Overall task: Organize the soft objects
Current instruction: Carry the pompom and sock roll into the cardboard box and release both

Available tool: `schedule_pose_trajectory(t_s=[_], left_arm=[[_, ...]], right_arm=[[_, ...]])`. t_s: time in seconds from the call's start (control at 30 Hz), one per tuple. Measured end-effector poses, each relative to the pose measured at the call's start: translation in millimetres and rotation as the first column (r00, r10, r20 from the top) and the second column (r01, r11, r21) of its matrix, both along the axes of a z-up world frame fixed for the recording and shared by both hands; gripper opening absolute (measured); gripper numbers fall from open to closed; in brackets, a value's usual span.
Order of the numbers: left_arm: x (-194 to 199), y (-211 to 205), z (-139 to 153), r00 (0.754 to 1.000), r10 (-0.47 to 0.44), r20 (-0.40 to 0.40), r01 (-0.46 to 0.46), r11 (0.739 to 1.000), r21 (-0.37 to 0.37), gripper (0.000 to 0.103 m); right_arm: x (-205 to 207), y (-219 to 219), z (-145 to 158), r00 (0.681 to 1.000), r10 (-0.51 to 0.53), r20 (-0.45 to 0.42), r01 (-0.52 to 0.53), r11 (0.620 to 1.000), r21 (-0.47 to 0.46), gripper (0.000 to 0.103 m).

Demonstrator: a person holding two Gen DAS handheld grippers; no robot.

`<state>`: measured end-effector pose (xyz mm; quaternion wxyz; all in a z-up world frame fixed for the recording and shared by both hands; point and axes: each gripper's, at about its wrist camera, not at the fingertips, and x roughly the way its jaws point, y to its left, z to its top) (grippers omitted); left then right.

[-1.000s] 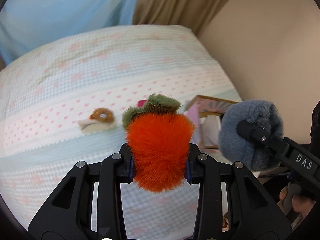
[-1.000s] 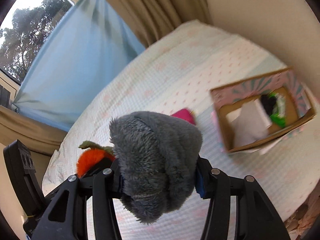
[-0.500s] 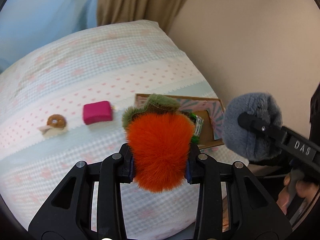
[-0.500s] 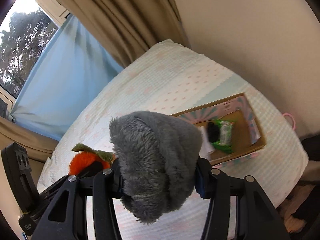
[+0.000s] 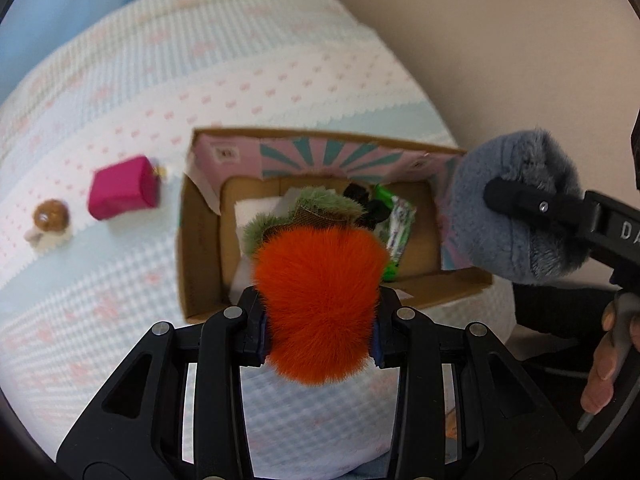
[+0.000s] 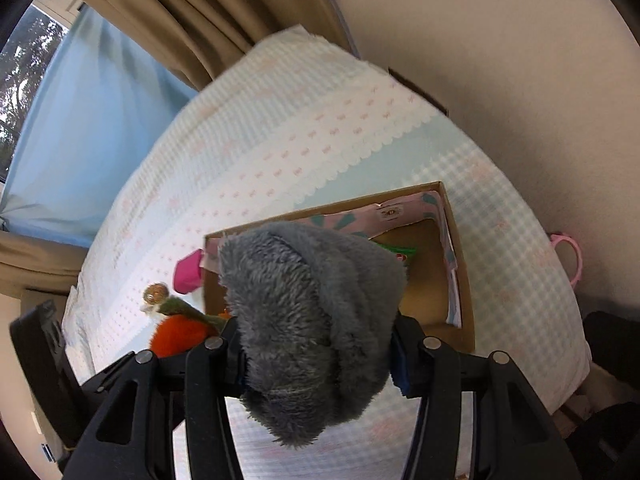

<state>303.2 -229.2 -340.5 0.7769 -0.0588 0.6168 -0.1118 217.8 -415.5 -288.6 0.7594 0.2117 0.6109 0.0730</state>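
Note:
My left gripper (image 5: pixel 318 326) is shut on an orange furry plush with green leaves (image 5: pixel 320 300), a carrot-like toy, held above the near edge of an open cardboard box (image 5: pixel 200 248). My right gripper (image 6: pixel 316 352) is shut on a grey fluffy plush (image 6: pixel 312 320), also seen in the left wrist view as the grey plush (image 5: pixel 516 208) over the box's right wall. The box (image 6: pixel 460 280) has pink and teal flaps and holds a green packet (image 5: pixel 400 228), something black and white paper. The orange plush (image 6: pixel 180 334) shows at lower left in the right wrist view.
On the bed cover (image 5: pixel 120 100) left of the box lie a magenta block (image 5: pixel 122 188) and a small brown and cream toy (image 5: pixel 50 220). A beige wall (image 5: pixel 500 40) borders the bed at right; curtains (image 6: pixel 200 20) hang behind. A hand (image 5: pixel 604 360) shows at lower right.
Both grippers moved right and down toward the box with their plushes still held. The box now sits directly under them and looks larger; the magenta block and brown toy shifted left.

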Motion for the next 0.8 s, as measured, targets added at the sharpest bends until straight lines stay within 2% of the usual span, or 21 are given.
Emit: schedule_pose_trajectory(t_s=[0.17,0.4,0.5,0.53,0.57,0.6,0.63,0.7,0.8], left_arm=[[18,-5,-37,0.997,0.028,-0.068,-0.027,0.999,0.024,0.032],[30,-10,-78,0.986,0.002,-0.168,0.014,0.995,0.094,0.032],[30,-13,-83,0.984,-0.027,-0.177,0.049,0.992,0.118,0.040],[31,-15,-84,0.984,-0.041,-0.176,0.062,0.991,0.117,0.049],[32,-17,-84,0.984,-0.050,-0.174,0.071,0.990,0.121,0.073],[33,-19,-84,0.984,-0.059,-0.170,0.083,0.987,0.138,0.088],[33,-20,-84,0.984,-0.066,-0.164,0.092,0.984,0.155,0.102],[33,-21,-84,0.984,-0.084,-0.160,0.113,0.977,0.179,0.103],[35,-17,-90,0.980,-0.094,-0.178,0.128,0.974,0.188,0.103]], right_arm=[[29,10,-40,0.997,0.058,-0.058,-0.057,0.998,0.035,0.049],[53,31,-80,0.982,0.140,-0.124,-0.136,0.990,0.035,0.052],[59,38,-90,0.976,0.164,-0.141,-0.159,0.986,0.045,0.054],[60,40,-93,0.976,0.167,-0.142,-0.161,0.986,0.052,0.058],[61,42,-96,0.975,0.169,-0.147,-0.161,0.985,0.066,0.061],[62,43,-101,0.973,0.168,-0.156,-0.157,0.984,0.079,0.068],[63,44,-101,0.974,0.167,-0.155,-0.156,0.984,0.081,0.081],[63,44,-102,0.976,0.170,-0.134,-0.162,0.985,0.067,0.101],[61,42,-103,0.976,0.183,-0.122,-0.181,0.983,0.026,0.103]])
